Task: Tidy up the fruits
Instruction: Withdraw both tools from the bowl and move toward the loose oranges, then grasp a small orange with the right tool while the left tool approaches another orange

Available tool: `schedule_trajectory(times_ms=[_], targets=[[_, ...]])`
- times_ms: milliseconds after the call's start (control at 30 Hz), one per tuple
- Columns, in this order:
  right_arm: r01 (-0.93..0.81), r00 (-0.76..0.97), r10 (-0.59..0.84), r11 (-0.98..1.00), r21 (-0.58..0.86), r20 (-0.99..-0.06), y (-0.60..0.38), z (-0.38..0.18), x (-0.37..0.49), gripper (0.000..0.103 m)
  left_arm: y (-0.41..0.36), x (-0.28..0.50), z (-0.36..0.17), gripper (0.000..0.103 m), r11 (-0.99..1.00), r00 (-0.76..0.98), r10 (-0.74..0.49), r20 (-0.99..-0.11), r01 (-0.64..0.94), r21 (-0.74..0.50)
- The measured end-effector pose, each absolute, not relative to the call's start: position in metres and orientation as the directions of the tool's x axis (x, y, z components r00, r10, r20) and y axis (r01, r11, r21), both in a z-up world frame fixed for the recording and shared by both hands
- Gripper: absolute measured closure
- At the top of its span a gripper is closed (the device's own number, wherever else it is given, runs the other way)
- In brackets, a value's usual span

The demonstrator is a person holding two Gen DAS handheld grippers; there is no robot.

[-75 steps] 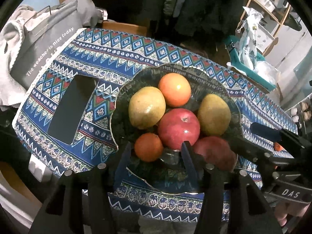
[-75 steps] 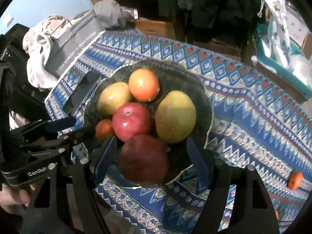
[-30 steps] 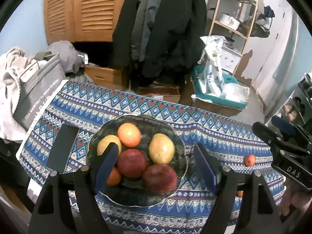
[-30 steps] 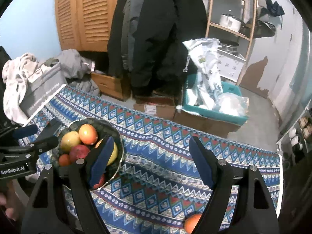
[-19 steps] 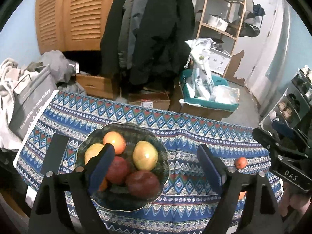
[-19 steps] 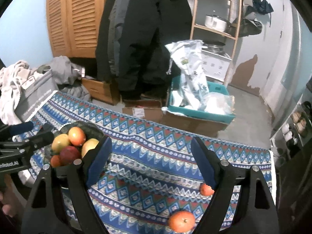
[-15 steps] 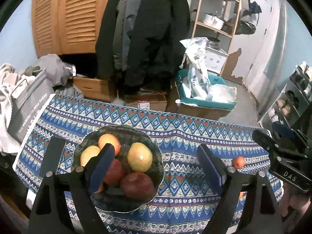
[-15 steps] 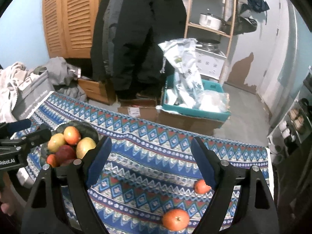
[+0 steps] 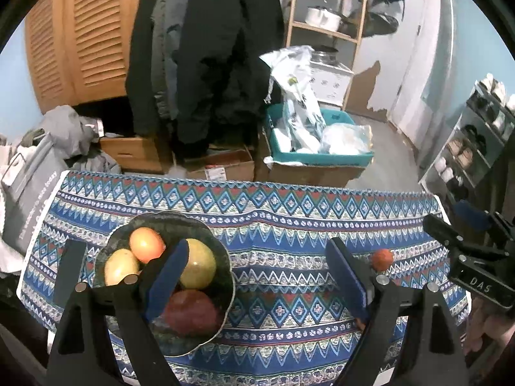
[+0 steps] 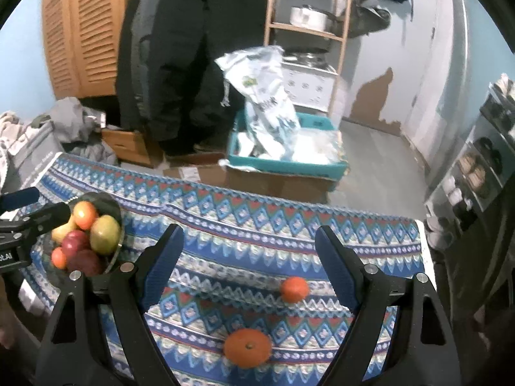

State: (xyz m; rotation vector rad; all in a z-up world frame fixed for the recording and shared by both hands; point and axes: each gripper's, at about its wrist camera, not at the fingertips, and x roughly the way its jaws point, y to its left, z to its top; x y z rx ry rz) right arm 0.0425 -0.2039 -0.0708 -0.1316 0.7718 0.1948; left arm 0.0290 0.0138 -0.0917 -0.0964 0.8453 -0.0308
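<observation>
Both are hanging over the patterned counter (image 10: 244, 225) now: the left hand-held gripper (image 9: 257, 273) is standing released with nothing between its pads, and the right hand-held gripper (image 10: 248, 263) is gaping too, empty. The dark bowl (image 9: 222, 289) is sitting at the left, piled with fruit, while two oranges (image 10: 247, 347) are lying loose on the cloth near the right one

Both tongs are matte black plastic frames with 2 angled arms each. The left tongs (image 9: 256, 273) and right tongs (image 10: 249, 262) carry blue pads on their fingers (image 9: 165, 278), silver screws, and white lettering along the side.
</observation>
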Motion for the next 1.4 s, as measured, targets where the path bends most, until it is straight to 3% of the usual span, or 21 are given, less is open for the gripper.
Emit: schedule_trajectory(times_ms=[433, 933, 1400], targets=[[-0.115, 0.625, 0.066, 0.993, -0.008, -0.778, -0.266, -0.112, 0.058, 0.02, -0.03, 0.053, -0.123, 0.015, 0.996, 0.599, -0.09, -0.796, 0.058, -0.069], [-0.086, 0.442, 0.082, 0.995, 0.049, -0.893, -0.287, -0.198, 0.094, 0.02, -0.057, 0.088, -0.189, 0.015, 0.995, 0.464, -0.074, -0.883, 0.089, -0.037], [-0.086, 0.356, 0.097, 0.994, 0.071, -0.93, -0.287, -0.25, 0.116, 0.02, -0.063, 0.113, -0.236, 0.015, 0.996, 0.38, -0.077, -0.922, 0.072, -0.054]])
